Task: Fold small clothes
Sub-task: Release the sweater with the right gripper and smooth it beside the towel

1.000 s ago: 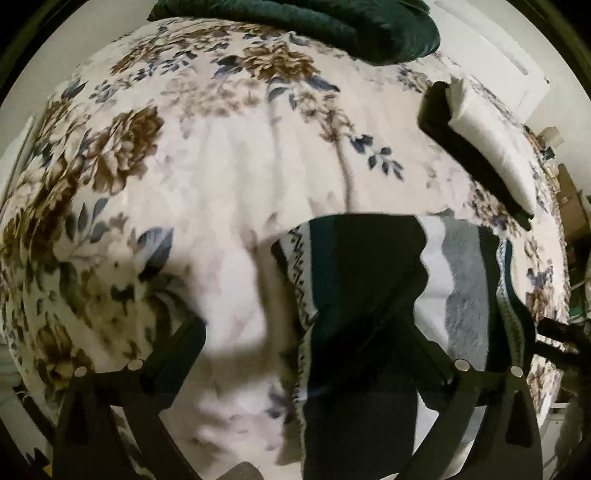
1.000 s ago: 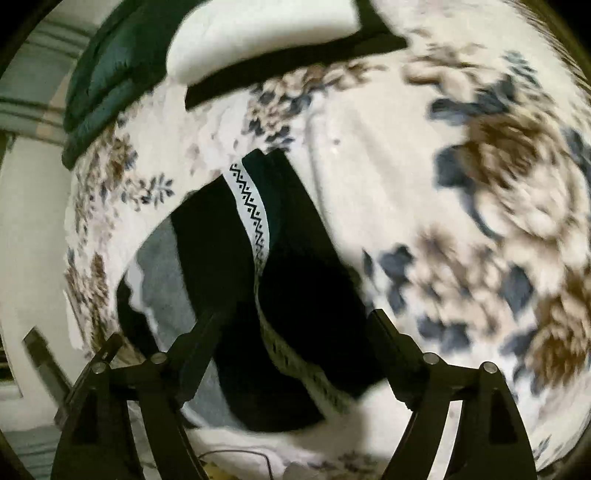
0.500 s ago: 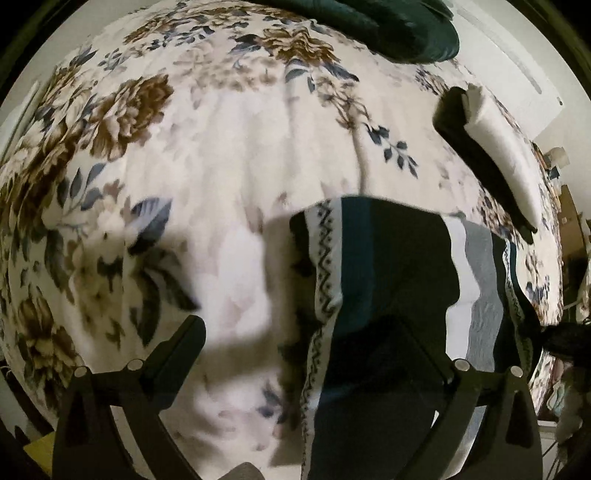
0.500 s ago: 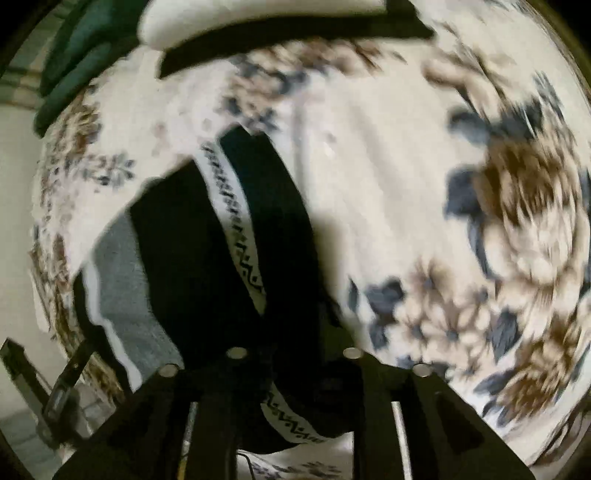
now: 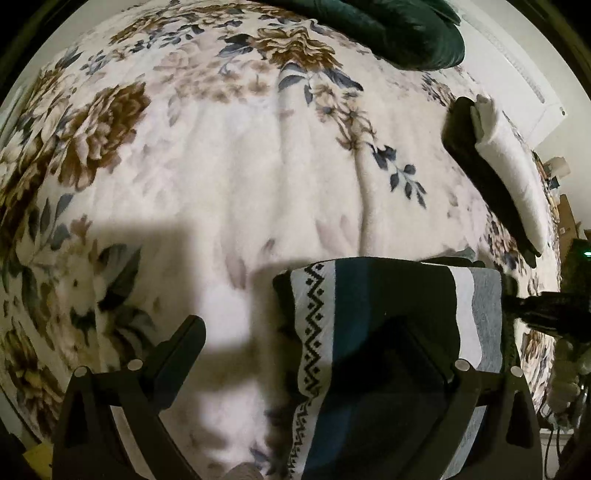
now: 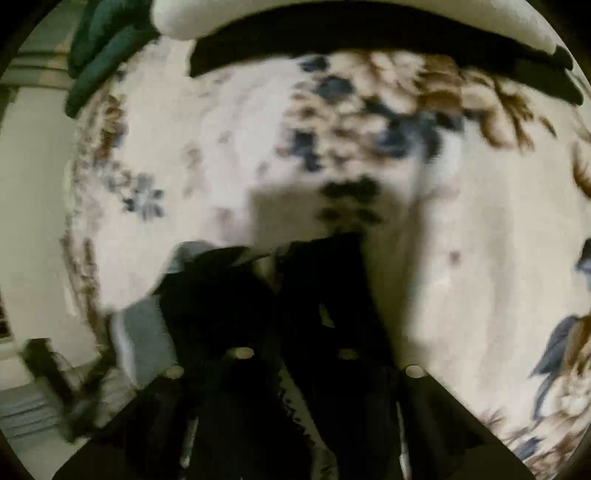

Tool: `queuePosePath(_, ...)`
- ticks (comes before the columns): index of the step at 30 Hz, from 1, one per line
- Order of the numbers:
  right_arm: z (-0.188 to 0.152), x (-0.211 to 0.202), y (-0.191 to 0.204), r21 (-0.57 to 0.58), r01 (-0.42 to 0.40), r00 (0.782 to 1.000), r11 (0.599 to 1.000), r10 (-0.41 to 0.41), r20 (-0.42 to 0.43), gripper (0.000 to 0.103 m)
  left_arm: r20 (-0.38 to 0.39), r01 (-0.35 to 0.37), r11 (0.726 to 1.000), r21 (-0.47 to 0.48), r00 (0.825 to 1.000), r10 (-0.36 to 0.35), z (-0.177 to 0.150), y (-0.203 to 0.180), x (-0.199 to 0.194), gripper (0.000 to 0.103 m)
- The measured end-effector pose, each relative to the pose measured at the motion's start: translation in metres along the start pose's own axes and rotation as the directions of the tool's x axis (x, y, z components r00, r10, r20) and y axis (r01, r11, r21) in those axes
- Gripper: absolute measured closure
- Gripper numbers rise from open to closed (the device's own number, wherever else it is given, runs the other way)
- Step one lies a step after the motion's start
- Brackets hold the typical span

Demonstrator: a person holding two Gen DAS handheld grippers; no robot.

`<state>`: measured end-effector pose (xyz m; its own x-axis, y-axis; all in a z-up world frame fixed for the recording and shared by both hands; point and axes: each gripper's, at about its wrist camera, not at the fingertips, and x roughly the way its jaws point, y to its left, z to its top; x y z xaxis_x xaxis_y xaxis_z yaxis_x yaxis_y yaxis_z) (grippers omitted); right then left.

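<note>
A small striped knit garment (image 5: 373,291) with dark, teal, grey and white zigzag bands lies on the floral blanket (image 5: 229,177). My left gripper (image 5: 303,332) hangs open over the garment's zigzag edge: one finger is over the blanket, the other over the dark fabric. In the right wrist view my right gripper (image 6: 280,295) is shut, with the garment's dark edge (image 6: 332,266) pinched between its fingers; the grey stripe (image 6: 144,325) shows to the left. The right gripper also shows in the left wrist view (image 5: 546,310), at the garment's far side.
A dark green quilt (image 5: 388,33) lies at the far edge of the bed. A folded white piece on a black one (image 5: 509,173) sits at the right, and fills the top of the right wrist view (image 6: 369,44). A wall and floor lie beyond the bed's left edge (image 6: 33,221).
The right gripper's jaws went from wide open to shut on the garment's dark edge while it moved in low. The left gripper sank closer to the zigzag edge and stayed open.
</note>
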<state>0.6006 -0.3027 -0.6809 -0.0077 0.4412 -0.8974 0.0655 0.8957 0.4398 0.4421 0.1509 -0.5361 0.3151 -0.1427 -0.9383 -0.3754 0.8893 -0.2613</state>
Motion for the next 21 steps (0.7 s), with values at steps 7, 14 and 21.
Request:
queuePosePath(7,0.021,-0.03,0.02,-0.038,0.034,0.992,0.999,-0.03,0.119,0.095,0.004,0.002,1.0,-0.025,1.0,-0.002,0.008,0.001,0.006,0.0)
queuePosePath(14,0.007,-0.026,-0.006,0.012,0.106,0.994,0.994,-0.106,-0.004,0.062,0.013,-0.031,0.999,0.011,0.999,0.03,0.007,-0.002,-0.001,0.0)
queuePosePath(21,-0.083,-0.052,-0.056,0.167,0.026,0.999,0.986,-0.02,-0.035,0.054,-0.032,-0.117,0.992,0.053,0.992,0.119,-0.057,0.01,-0.031,0.0)
